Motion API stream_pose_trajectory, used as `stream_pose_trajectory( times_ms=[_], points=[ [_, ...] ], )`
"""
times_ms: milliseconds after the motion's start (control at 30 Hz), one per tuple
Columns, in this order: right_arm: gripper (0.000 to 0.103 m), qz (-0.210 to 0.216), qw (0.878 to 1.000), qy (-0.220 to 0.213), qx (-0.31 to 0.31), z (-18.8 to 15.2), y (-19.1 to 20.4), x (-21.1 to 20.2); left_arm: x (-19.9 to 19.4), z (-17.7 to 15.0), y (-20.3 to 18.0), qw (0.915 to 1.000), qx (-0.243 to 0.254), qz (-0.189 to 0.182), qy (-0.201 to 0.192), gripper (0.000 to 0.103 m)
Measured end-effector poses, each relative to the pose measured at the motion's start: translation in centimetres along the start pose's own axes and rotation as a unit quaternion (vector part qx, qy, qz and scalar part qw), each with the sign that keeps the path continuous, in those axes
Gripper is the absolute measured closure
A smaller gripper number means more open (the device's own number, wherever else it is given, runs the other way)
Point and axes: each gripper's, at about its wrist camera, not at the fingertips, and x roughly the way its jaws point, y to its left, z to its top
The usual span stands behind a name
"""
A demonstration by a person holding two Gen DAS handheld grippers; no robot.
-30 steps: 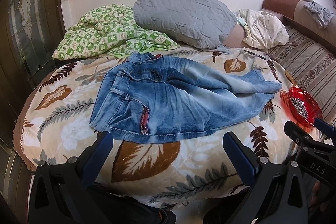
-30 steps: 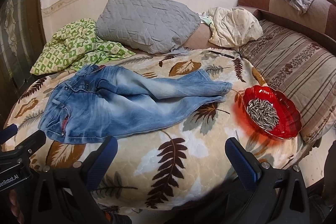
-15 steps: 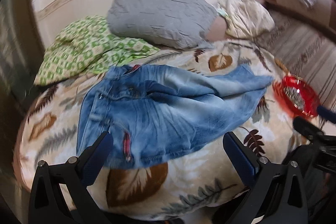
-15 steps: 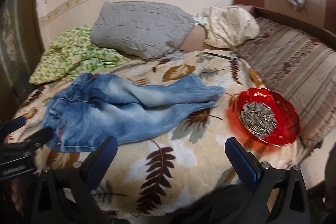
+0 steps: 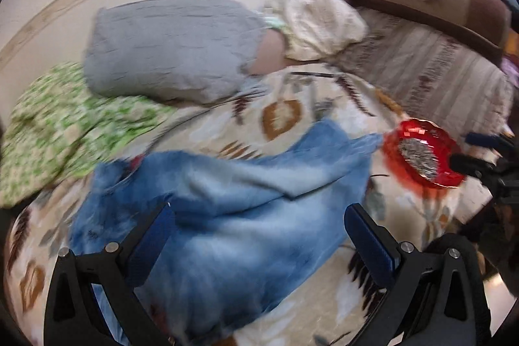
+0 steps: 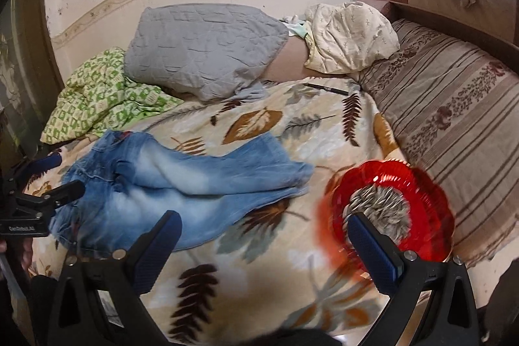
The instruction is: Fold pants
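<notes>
A pair of faded blue jeans (image 5: 233, 216) lies spread on the leaf-patterned blanket (image 5: 292, 112), waist to the left, legs to the right. My left gripper (image 5: 259, 235) is open and empty, low over the seat and thigh part. The left wrist view is motion-blurred. In the right wrist view the jeans (image 6: 181, 184) lie left of centre. My right gripper (image 6: 262, 242) is open and empty over bare blanket (image 6: 259, 125), near the leg ends. The left gripper (image 6: 48, 184) shows at that view's left edge; the right gripper (image 5: 480, 154) shows at the left view's right edge.
A red bowl of sunflower seeds (image 6: 389, 209) sits on the blanket close to my right gripper's right finger (image 6: 373, 248). A grey pillow (image 6: 204, 47), a green checked quilt (image 6: 103, 93) and a cream bundle (image 6: 350, 38) lie at the back. A pen (image 6: 326, 89) lies near the striped cushion (image 6: 454, 119).
Both grippers have moved forward over the bed. The left now hangs over the jeans' seat; the right has come up to the red bowl. The jeans lie as before.
</notes>
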Motion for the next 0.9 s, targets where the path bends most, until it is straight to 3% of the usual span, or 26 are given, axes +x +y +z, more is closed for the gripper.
stream_pose_trajectory(
  times_ms=[67, 233, 333, 500, 667, 767, 800, 867, 900],
  points=[
    [0.0, 0.001, 1.0, 0.007, -0.003, 0.7, -1.3, 0.5, 0.9, 0.8, -0.9, 0.9979, 0.052, -0.038, -0.001, 0.0],
    [0.0, 0.033, 0.999, 0.037, -0.004, 2.5, -5.1, 3.1, 4.6, 2.7, -3.4, 0.9826, 0.165, -0.083, 0.017, 0.0],
    [0.0, 0.057, 0.996, 0.07, -0.027, 3.7, -5.6, 5.8, 7.5, 3.6, -4.6, 0.974, 0.205, -0.09, 0.037, 0.0],
    [0.004, 0.098, 0.983, 0.129, -0.084, 4.7, -4.6, 11.6, 13.0, 4.4, -5.1, 0.9651, 0.23, -0.09, 0.087, 0.0],
    [0.027, 0.114, 0.966, 0.196, -0.126, 5.0, -4.1, 17.3, 16.9, 4.4, -4.6, 0.9556, 0.248, -0.103, 0.121, 0.0],
    [0.03, 0.123, 0.958, 0.218, -0.137, 4.9, -4.1, 20.0, 18.3, 3.9, -4.8, 0.9474, 0.269, -0.112, 0.133, 0.0],
    [0.035, 0.126, 0.956, 0.224, -0.14, 4.9, -4.1, 20.6, 18.6, 3.7, -4.9, 0.9444, 0.275, -0.115, 0.138, 0.002],
    [0.067, 0.129, 0.955, 0.227, -0.139, 4.9, -4.2, 21.4, 19.3, 3.1, -5.3, 0.9361, 0.29, -0.122, 0.158, 0.027],
    [0.07, 0.127, 0.956, 0.225, -0.14, 5.0, -4.3, 21.5, 19.6, 2.9, -5.3, 0.9326, 0.293, -0.123, 0.171, 0.068]
  ],
)
